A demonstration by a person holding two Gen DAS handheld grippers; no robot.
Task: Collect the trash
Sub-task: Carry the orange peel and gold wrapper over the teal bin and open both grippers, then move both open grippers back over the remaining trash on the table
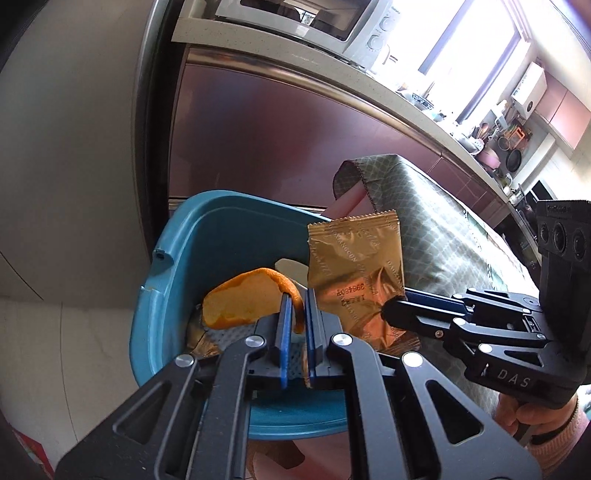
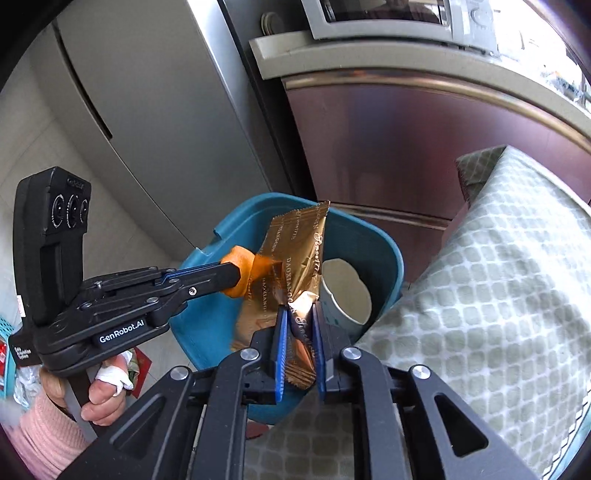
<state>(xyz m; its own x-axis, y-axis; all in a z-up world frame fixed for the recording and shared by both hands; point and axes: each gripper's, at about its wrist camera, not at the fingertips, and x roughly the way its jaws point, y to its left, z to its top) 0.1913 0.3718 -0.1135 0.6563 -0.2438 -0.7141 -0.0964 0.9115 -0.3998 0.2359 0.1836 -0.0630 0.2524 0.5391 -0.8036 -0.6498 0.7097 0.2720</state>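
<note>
A blue trash bin (image 1: pixel 173 273) (image 2: pixel 258 221) stands beside the table. My left gripper (image 1: pixel 297 295) (image 2: pixel 236 275) is shut on an orange peel (image 1: pixel 240 299) (image 2: pixel 255 267) and holds it over the bin. My right gripper (image 2: pixel 299 314) (image 1: pixel 388 308) is shut on a gold snack wrapper (image 1: pixel 354 269) (image 2: pixel 299 251), also held over the bin, right next to the peel. A white paper cup (image 2: pixel 345 291) (image 1: pixel 291 267) lies inside the bin. Another gold wrapper (image 1: pixel 199 343) lies at the bin's bottom.
A table with a green patterned cloth (image 1: pixel 443 240) (image 2: pixel 498 277) is to the right of the bin. A grey fridge (image 2: pixel 147 122) and a maroon cabinet (image 1: pixel 277 140) (image 2: pixel 406 147) with a microwave (image 1: pixel 314 22) on its counter stand behind. Red and blue packaging (image 2: pixel 7 354) lies on the floor at left.
</note>
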